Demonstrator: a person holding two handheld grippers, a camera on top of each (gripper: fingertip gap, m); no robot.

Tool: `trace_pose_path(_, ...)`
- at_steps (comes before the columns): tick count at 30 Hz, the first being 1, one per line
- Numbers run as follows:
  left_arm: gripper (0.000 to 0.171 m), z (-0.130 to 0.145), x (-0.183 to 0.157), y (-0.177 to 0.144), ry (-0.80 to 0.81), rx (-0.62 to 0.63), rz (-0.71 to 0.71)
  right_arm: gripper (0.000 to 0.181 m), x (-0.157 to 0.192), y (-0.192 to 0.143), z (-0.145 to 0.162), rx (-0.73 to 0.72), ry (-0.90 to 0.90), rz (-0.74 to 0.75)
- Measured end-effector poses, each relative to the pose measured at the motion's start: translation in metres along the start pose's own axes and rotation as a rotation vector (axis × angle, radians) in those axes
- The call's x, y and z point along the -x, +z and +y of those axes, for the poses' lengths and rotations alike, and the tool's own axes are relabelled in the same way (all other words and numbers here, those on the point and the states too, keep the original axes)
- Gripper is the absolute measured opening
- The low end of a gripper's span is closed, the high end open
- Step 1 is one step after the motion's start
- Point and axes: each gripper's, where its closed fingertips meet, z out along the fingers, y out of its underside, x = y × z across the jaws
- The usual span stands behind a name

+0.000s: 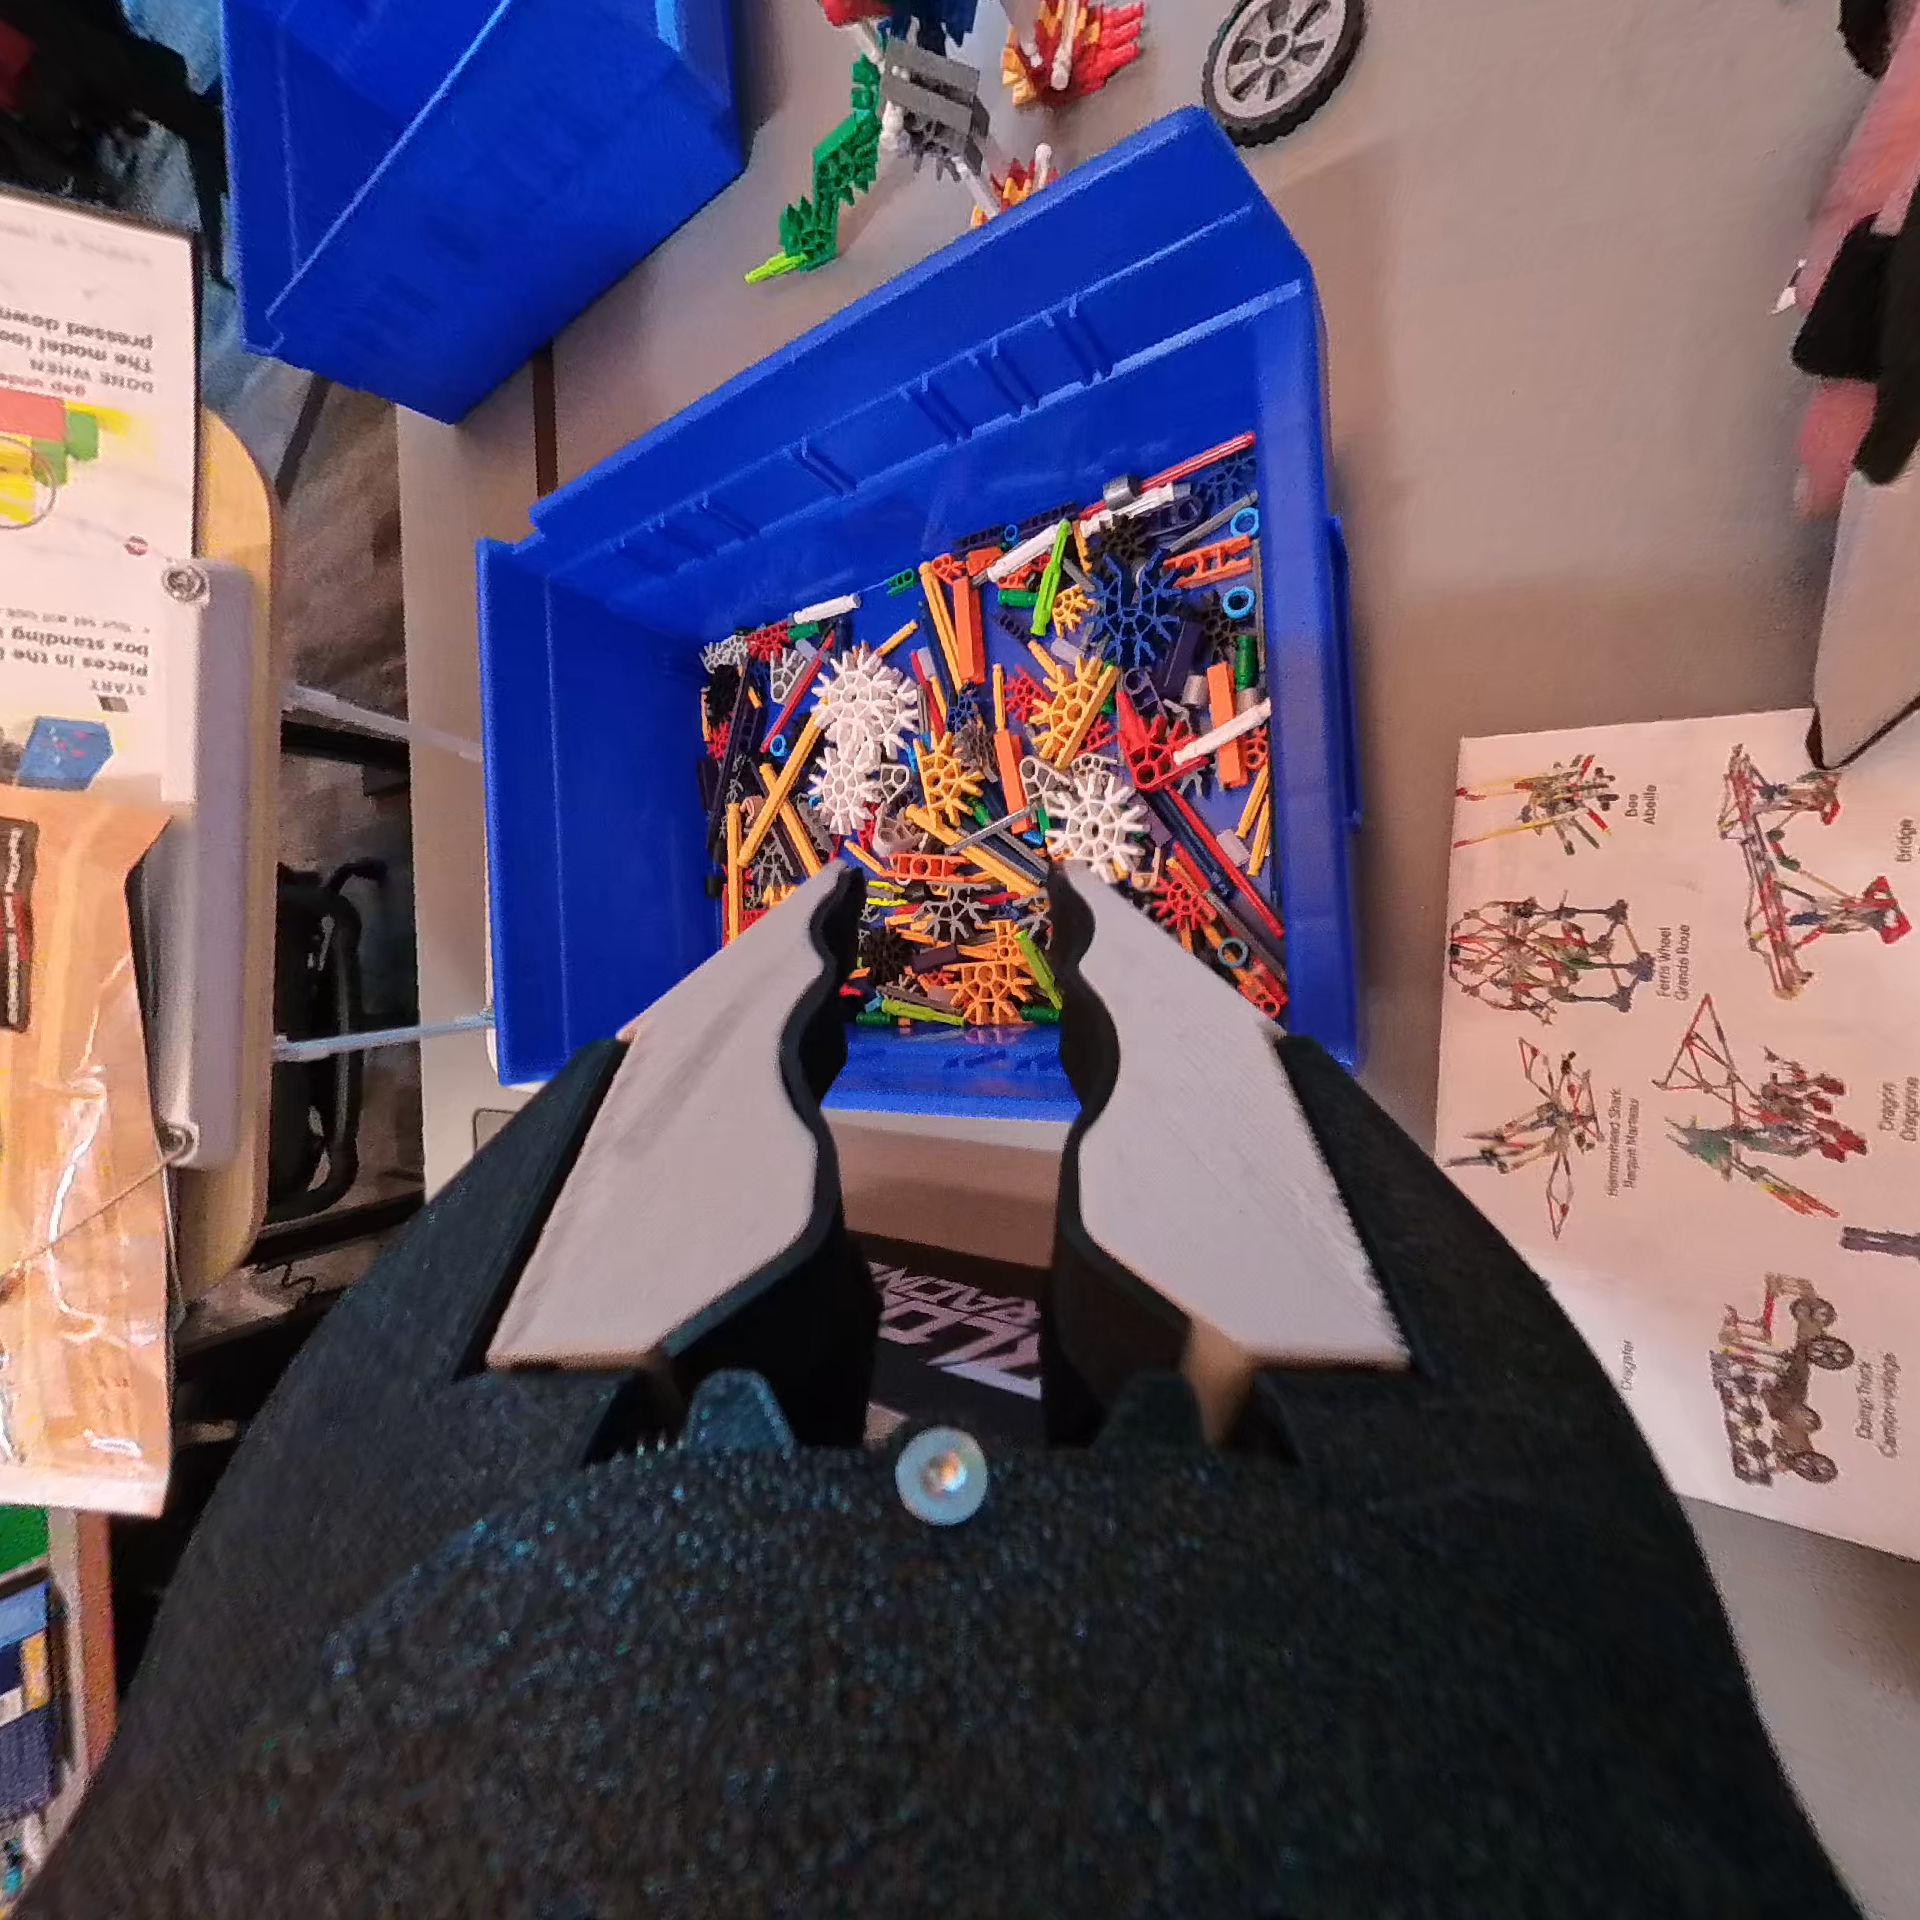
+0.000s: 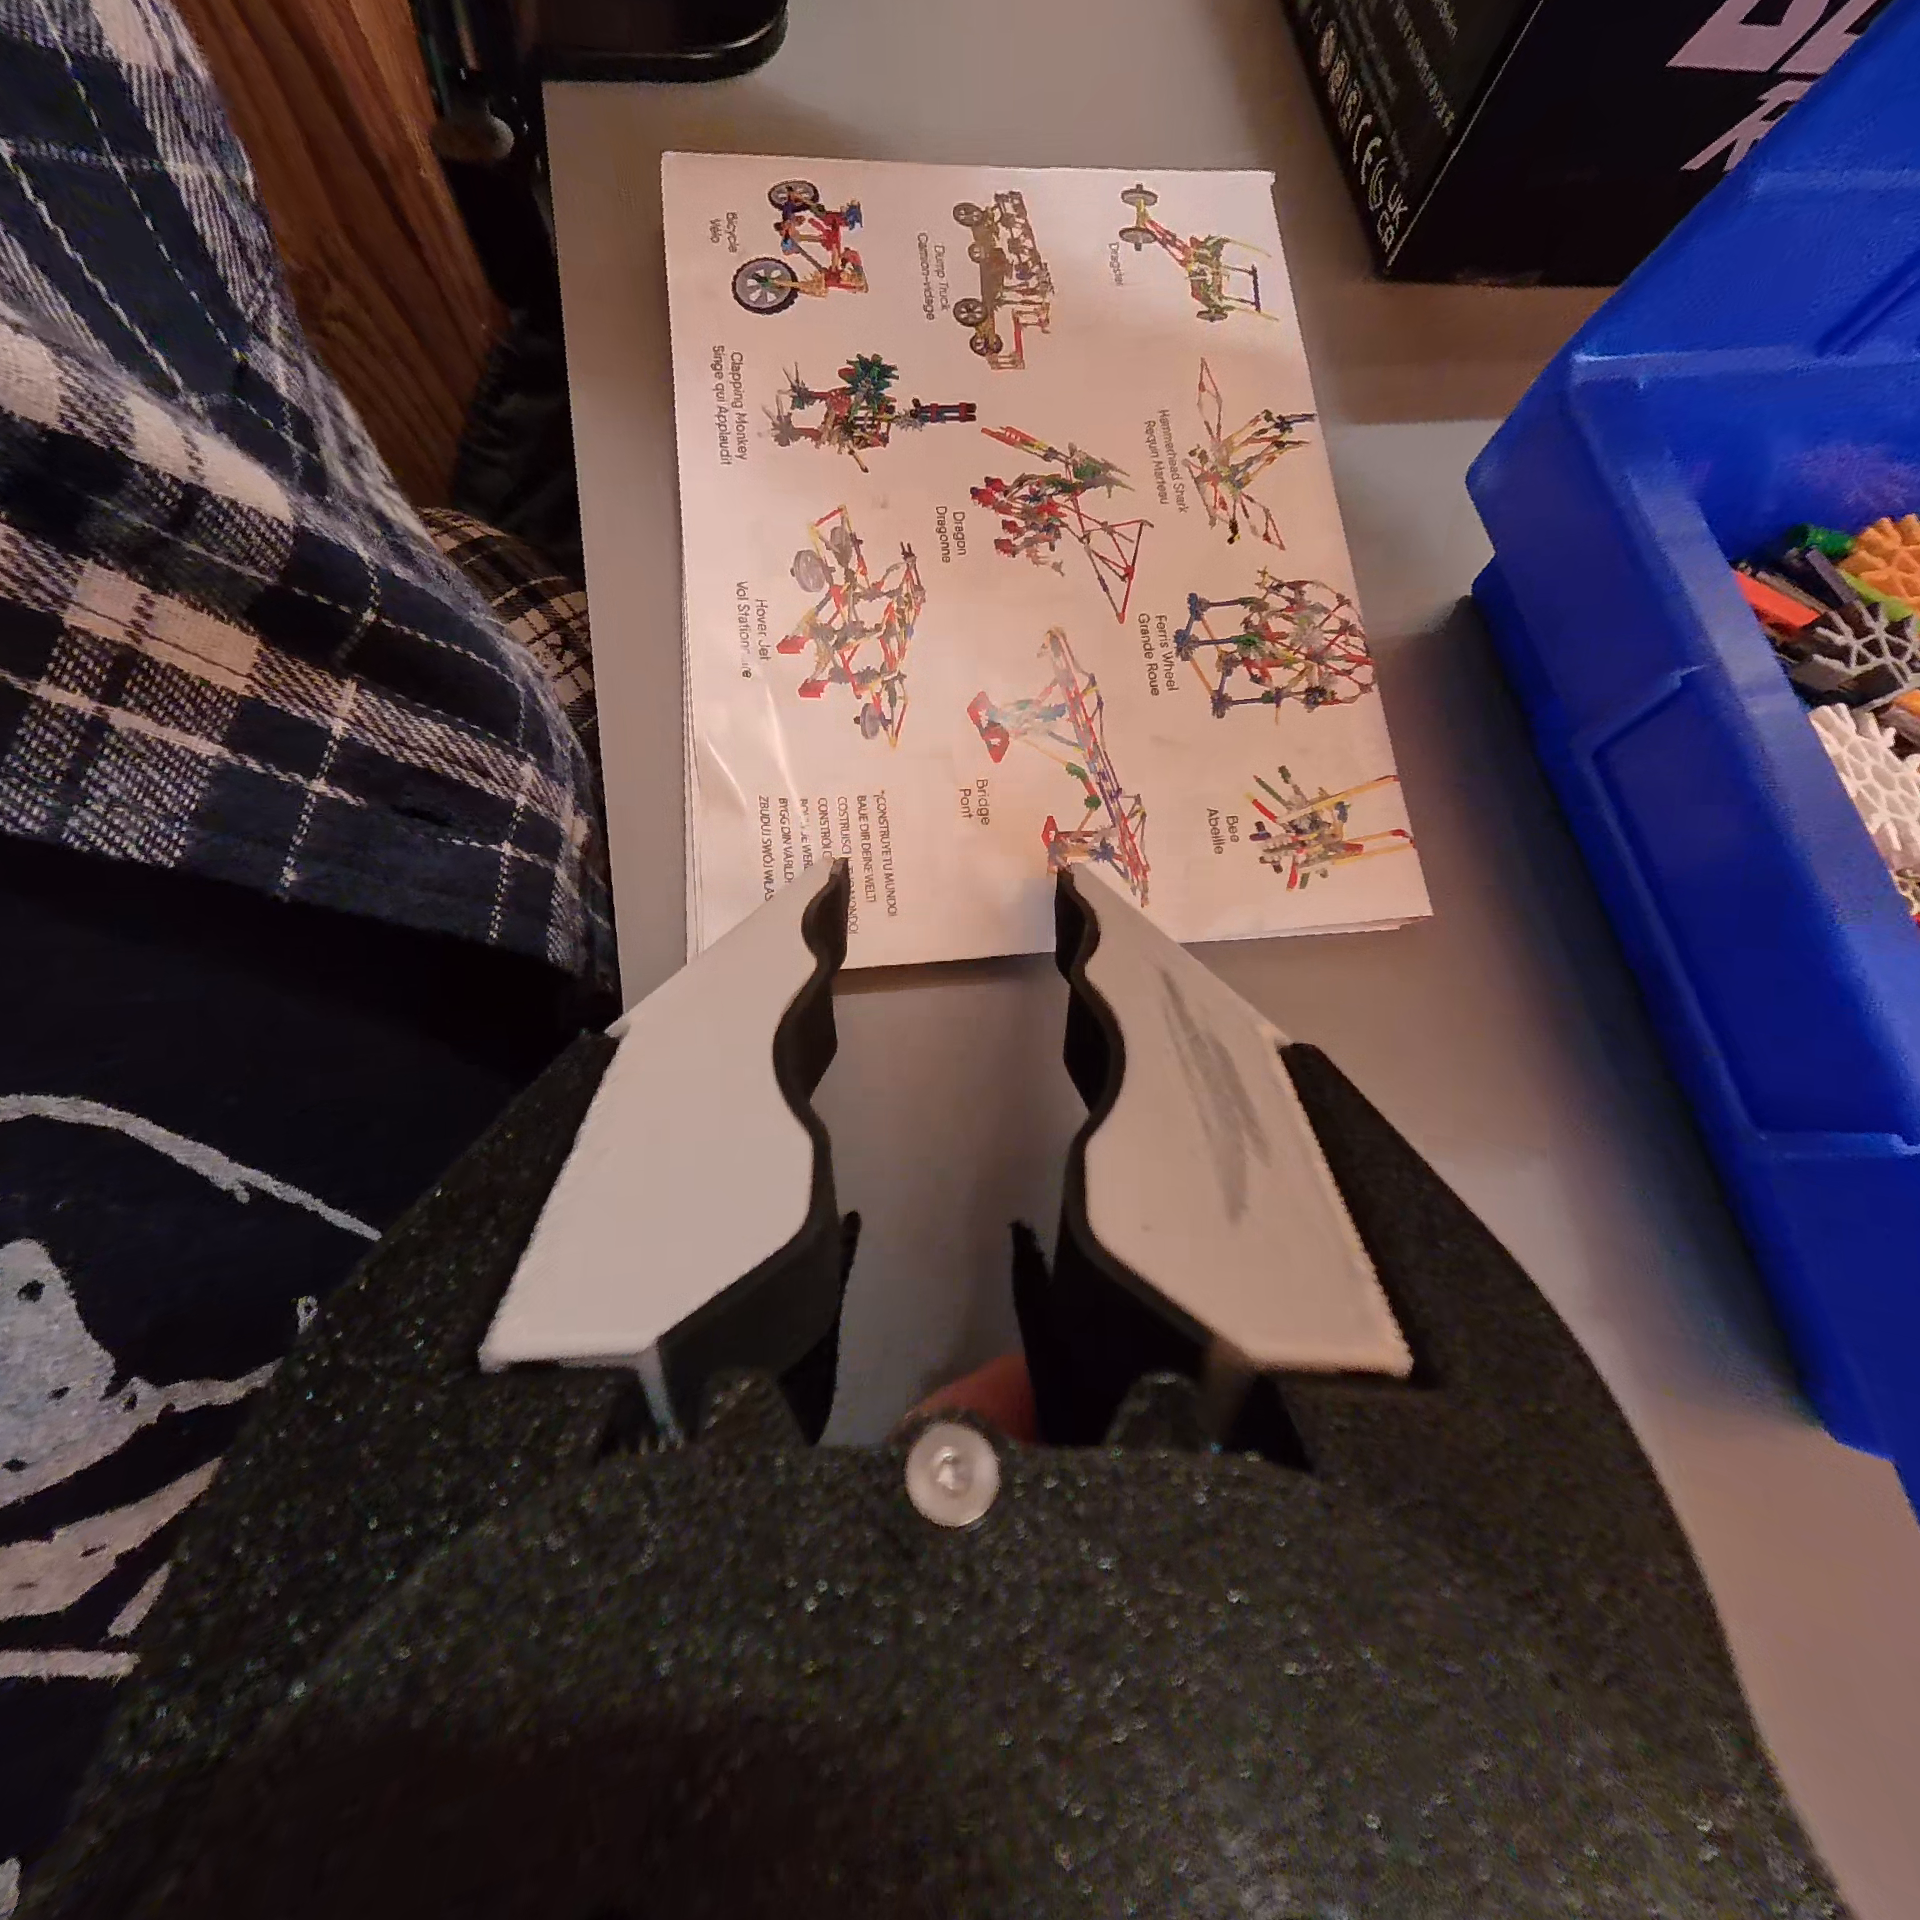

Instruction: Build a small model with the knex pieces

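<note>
A grey counter [image 1: 1558,416] carries a blue bin [image 1: 582,790] of mixed plastic construction pieces, a printed sheet of model pictures [image 2: 997,540] beside it, a black box [image 2: 1475,135], a second blue bin [image 1: 457,187], a spoked wheel [image 1: 1283,57] and a small assembled model [image 1: 894,135].

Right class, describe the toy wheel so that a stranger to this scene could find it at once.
Start at the open blue bin full of colourful building pieces. Look beyond its far corner on the grey table. The wheel lies there: black tyre, grey spokes, the only round piece among spiky coloured assemblies.
</note>
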Motion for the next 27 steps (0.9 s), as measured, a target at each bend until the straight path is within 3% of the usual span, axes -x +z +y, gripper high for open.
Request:
trace_pose_path(9, 0.035, -0.017, -0.009, 0.025, 0.051, -0.003, 0.111, 0.039, 0.000, 0.000, 0.000, 0.000, 0.000, 0.000)
trace_pose_path(19, 0.039, -0.036, -0.033, 0.085, 0.164, 0.076, 0.320, 0.039, 0.000, -0.001, 0.000, -0.003, -0.001, 0.003)
trace_pose_path(27, 0.046, -0.025, -0.051, 0.124, 0.121, 0.154, 0.528, 0.039, 0.000, -0.001, -0.001, -0.012, -0.002, 0.007)
